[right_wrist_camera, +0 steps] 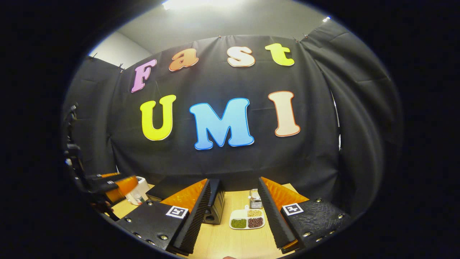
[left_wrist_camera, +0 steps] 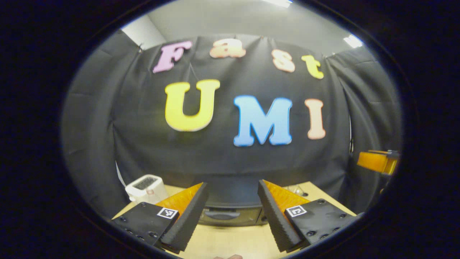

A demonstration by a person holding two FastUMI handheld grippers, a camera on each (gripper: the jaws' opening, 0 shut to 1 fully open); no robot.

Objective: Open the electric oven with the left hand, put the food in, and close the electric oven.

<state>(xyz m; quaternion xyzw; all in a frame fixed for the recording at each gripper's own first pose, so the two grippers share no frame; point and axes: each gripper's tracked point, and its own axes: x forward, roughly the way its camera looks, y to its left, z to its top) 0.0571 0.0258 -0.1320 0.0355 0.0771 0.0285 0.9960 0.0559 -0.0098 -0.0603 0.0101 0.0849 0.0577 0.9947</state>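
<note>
Both sets of tongs are spread wide with nothing in them. My left tongs are lined up on the black boxy electric oven, dead ahead between the fingers, door shut, curved handle facing me. If I come in too high I reckon I'll miss that handle or shove the oven back. Ahead of my right tongs, the white divided plate of beans sits on the pale wooden desk, just right of the oven.

Wooden table with oven, white appliance, 3-compartment food tray.
</note>
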